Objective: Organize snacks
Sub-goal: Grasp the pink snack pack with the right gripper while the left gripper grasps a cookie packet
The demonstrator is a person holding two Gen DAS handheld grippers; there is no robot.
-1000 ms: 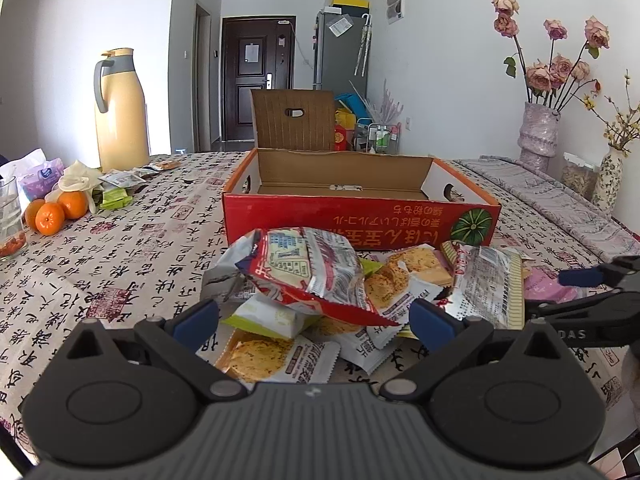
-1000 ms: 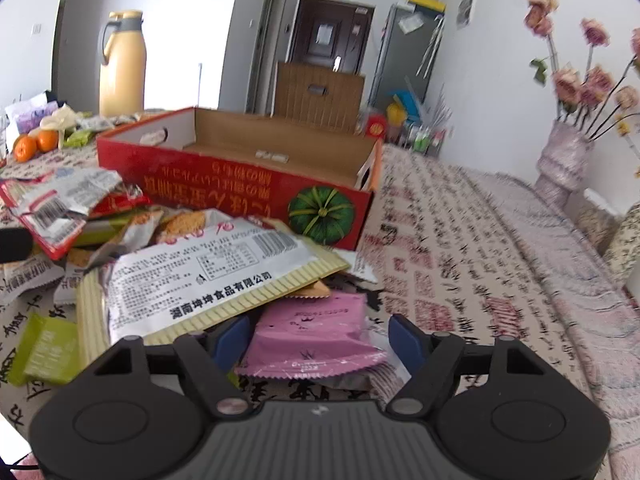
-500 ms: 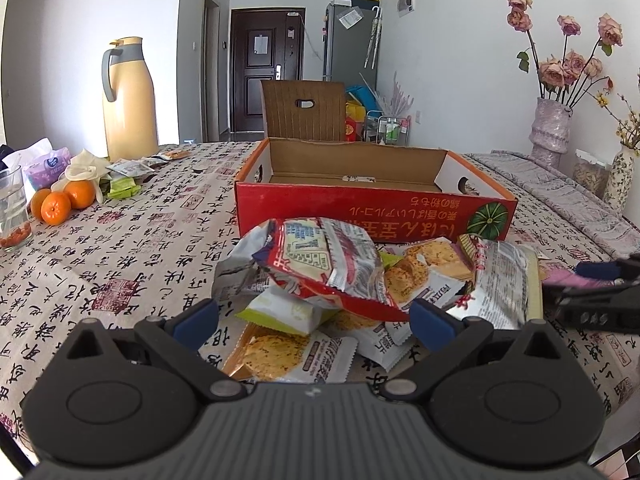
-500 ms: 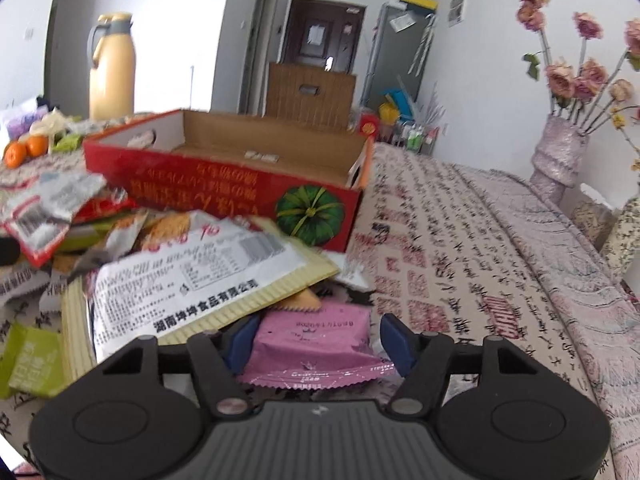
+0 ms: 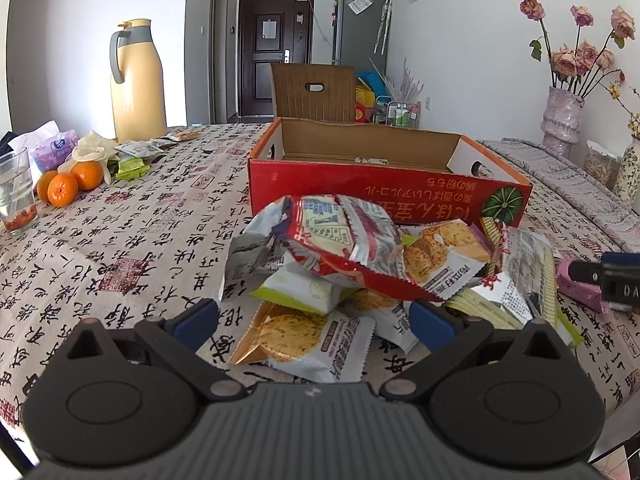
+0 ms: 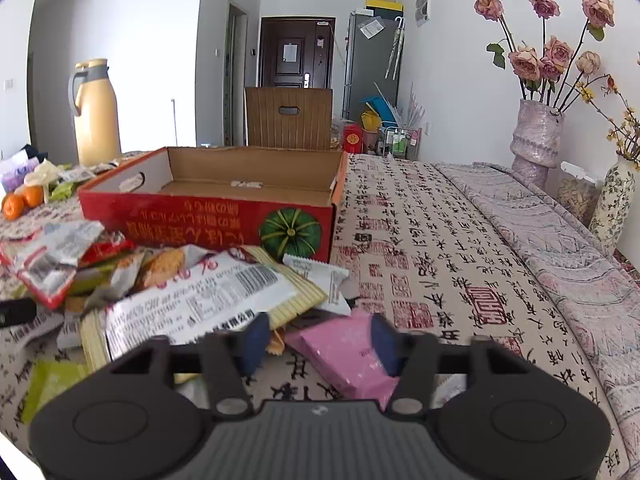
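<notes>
Pinching pink packet [image 6: 344, 354], flat, crinkle-edged: right gripper [image 6: 320, 344] | left gripper [image 5: 314, 320] spread

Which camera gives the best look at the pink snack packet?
The right wrist view: the pink packet lies close up between the right gripper fingers, tilted. The left wrist view catches only a pink sliver at the far right, partly behind that gripper.

A heap of snack packets [image 5: 360, 272] lies on the bench [image 5: 120, 240], just near of the open box [image 5: 384, 184]. One packet [image 6: 352, 352] lies at the heap's right edge, partly under the long packet [image 6: 200, 304]. Far left on the bench sit oranges [image 5: 64, 188] beside a glass [image 5: 16, 196], with the jug [image 5: 136, 80] behind them. Vases [image 6: 536, 136] stand far right.
</notes>
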